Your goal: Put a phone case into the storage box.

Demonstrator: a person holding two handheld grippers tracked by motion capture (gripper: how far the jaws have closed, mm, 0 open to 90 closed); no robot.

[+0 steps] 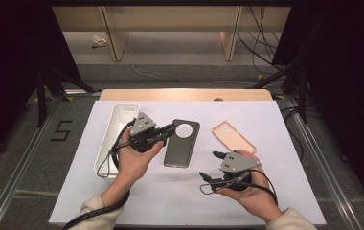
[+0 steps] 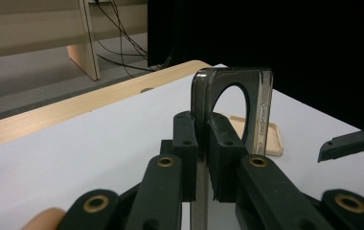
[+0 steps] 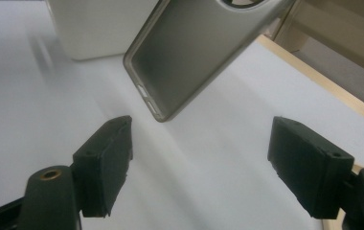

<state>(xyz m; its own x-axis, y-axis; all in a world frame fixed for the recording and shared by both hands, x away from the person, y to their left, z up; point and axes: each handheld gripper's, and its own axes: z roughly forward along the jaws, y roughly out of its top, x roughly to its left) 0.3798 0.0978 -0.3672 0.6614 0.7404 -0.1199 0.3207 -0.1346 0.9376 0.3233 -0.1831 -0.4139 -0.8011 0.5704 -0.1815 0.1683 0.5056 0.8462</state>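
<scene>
High view: white sheet-covered table (image 1: 122,201). Left gripper (image 1: 166,131), held in the person's left hand (image 1: 134,160), is clamped on the left edge of a dark grey translucent phone case with a round camera hole (image 1: 182,143), which sits mid-table. A white oblong plastic tray (image 1: 118,125) lies to the left of that hand, at the table's left side. A beige flat phone case (image 1: 233,136) lies on the sheet to the right, slightly farther off, apart from the grey one. Right gripper (image 1: 210,170), in the right hand (image 1: 247,191), is near-right, jaws apart, nothing between them, clear of both cases.

Left gripper view: both black jaws pressed together on the grey case's rim (image 2: 233,105), the case standing edge-on above them. Beige case (image 2: 271,139) flat on the sheet behind. One tip of the right gripper (image 2: 347,143) shows at the right edge.

Right gripper view: jaws wide apart, empty. Grey case (image 3: 194,52) ahead, its inside facing the camera; whether it touches the sheet, can't tell. White tray (image 3: 98,28) beyond it, top left.
</scene>
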